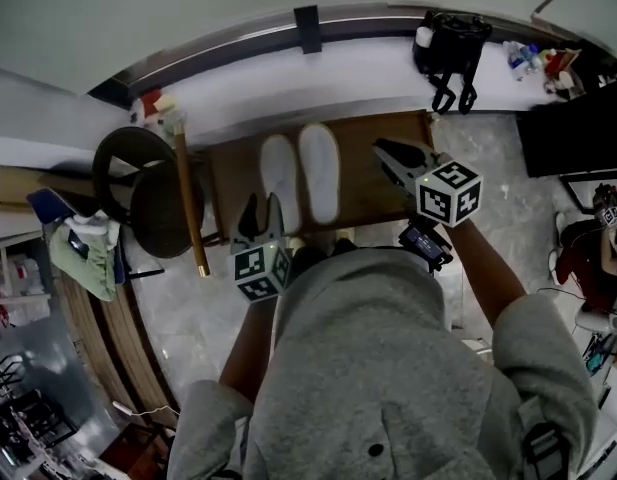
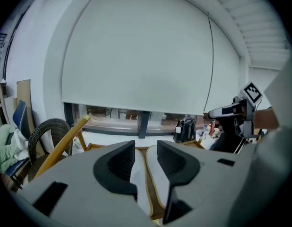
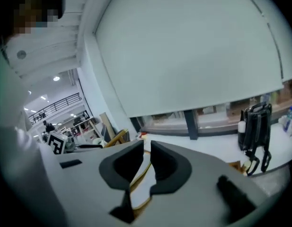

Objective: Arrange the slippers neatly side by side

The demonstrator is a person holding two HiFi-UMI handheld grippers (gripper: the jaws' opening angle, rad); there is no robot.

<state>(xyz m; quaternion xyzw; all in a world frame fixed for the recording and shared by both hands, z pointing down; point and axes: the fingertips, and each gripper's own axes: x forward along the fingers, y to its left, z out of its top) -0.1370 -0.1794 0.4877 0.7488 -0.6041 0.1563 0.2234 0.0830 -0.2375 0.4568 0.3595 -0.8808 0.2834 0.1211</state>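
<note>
Slippers (image 1: 319, 171) – a white pair – lie close together, lengthwise and parallel, on a low wooden table (image 1: 373, 206). The left gripper (image 1: 260, 208) hovers over the table's near edge, jaws partly open around nothing. The right gripper (image 1: 393, 156) hangs beside the pair, jaws barely apart, also empty. The pair looks nearly arranged; the right-hand one seems slightly farther away. Any final touch should be a light heel nudge – gripping risks twisting the soft slipper askew.
</note>
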